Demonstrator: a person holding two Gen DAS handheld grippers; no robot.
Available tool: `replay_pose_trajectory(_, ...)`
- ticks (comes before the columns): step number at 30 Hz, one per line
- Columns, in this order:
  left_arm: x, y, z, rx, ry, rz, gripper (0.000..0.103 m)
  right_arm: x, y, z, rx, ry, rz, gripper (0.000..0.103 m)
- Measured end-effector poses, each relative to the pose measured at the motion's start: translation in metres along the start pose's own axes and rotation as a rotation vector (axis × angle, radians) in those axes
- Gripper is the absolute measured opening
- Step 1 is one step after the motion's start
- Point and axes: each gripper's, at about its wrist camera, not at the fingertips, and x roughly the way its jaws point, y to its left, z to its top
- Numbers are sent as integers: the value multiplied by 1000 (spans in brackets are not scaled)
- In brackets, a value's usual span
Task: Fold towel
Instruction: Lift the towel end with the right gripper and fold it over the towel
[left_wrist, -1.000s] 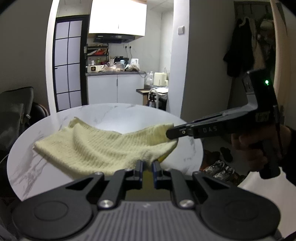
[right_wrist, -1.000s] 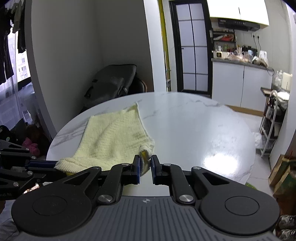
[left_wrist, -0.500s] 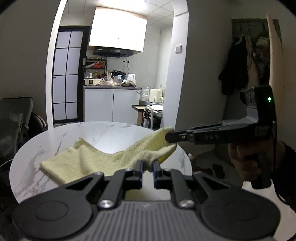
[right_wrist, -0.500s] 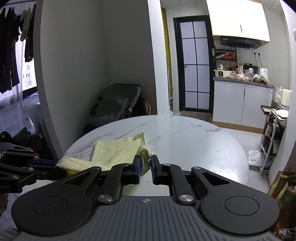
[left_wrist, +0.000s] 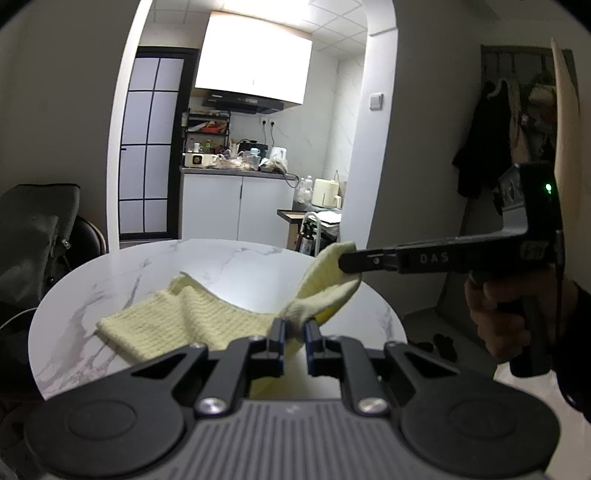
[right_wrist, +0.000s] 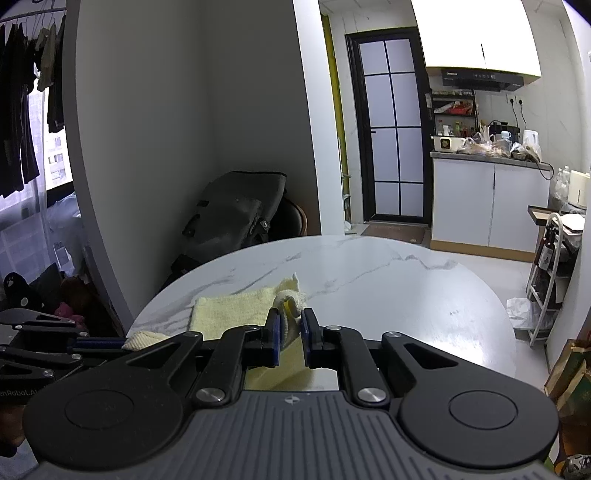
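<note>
**Q:** Since the earlier frames, what has been moved?

**A:** Both near corners of the towel (left_wrist: 177, 321) have been raised off the table (left_wrist: 110, 288); one second ago the cloth was spread wide and low, whereas its near edge is now carried higher, and less of it is seen lying flat.

**Q:** How is the left gripper (left_wrist: 294, 334) shown?

**A:** Its blue-padded jaws are drawn nearly together, and a bunched corner of the pale yellow towel is pinched between them.

**Q:** And the right gripper (right_wrist: 291, 328)?

**A:** It is likewise clamped on a towel corner. In the left wrist view its black fingers (left_wrist: 373, 260) are seen from the side, held by a hand (left_wrist: 506, 314), with the cloth gripped at their tip above the table's right edge.

**Q:** Where is the towel located?

**A:** Its far portion is rested on the round marble-patterned table, toward the left side in the right wrist view; its near edge is suspended between the two grippers.

**Q:** What is seen behind?

**A:** A kitchen counter (left_wrist: 236, 173) and a dark glazed door (right_wrist: 391, 129) are visible.
</note>
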Motion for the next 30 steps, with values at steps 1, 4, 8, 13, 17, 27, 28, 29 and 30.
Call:
replay_pose_trajectory(1,1,3,2,2,-4,5,11,3,0,2,0,-2,1,13)
replay_pose_trajectory(4,2,10,8,8,-13,19,11,12,1,10,0,-6,3,13)
replay_pose_trajectory(8,2,18,18,12,-39,30,11,23,2,20,0,-13,6,13)
replay_pose_trajectory(13,5,26,27,14,-67,45,11,27,16,21,-9,-34,8,13)
replay_pose_trajectory(17,8,34,30,9,-72,57,11,39,18,26,-9,-35,16,13)
replay_pose_trajectory(27,16,58,32,-22,-77,98,11,71,21,33,5,-38,36,13)
replay_pose_trajectory(28,18,61,31,-27,-74,103,11,75,22,35,11,-34,38,13)
replay_pose_trajectory(29,21,64,30,-30,-69,111,11,81,23,37,18,-26,39,13)
replay_pose_trajectory(30,22,66,30,-32,-66,116,11,85,23,37,19,-22,39,13)
